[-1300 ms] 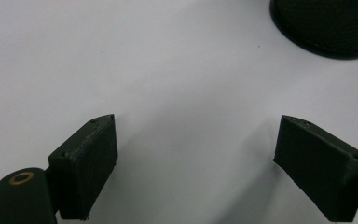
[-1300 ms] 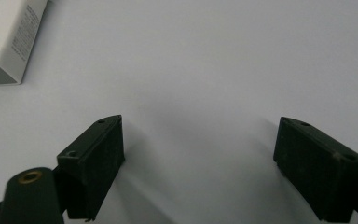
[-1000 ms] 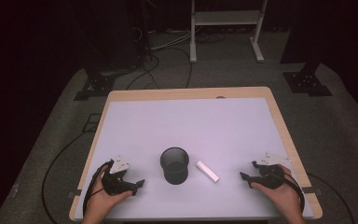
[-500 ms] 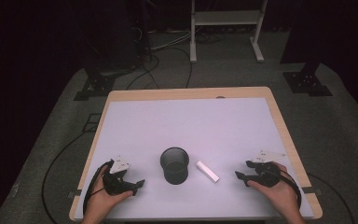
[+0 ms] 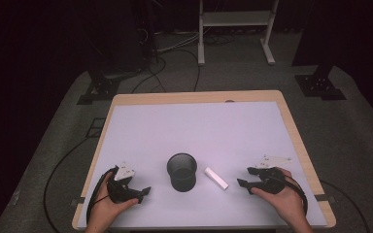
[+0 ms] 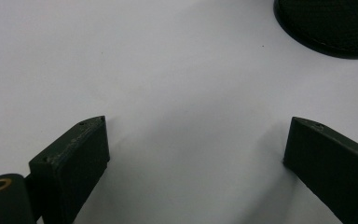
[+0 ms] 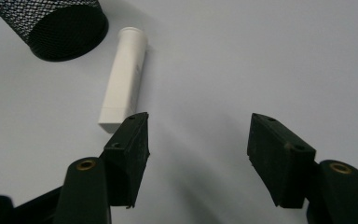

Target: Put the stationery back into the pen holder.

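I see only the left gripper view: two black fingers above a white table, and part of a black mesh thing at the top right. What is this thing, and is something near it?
Observer: It is an upright black wire-mesh cup. A small white plastic tube lies flat just right of it, apart from it.
Operator: Where is the right gripper?
Observer: The right gripper is at the tube's flat end. Its fingers have just been closing, nothing between them.
Operator: Is the cup empty?
Observer: From above, it looks empty.
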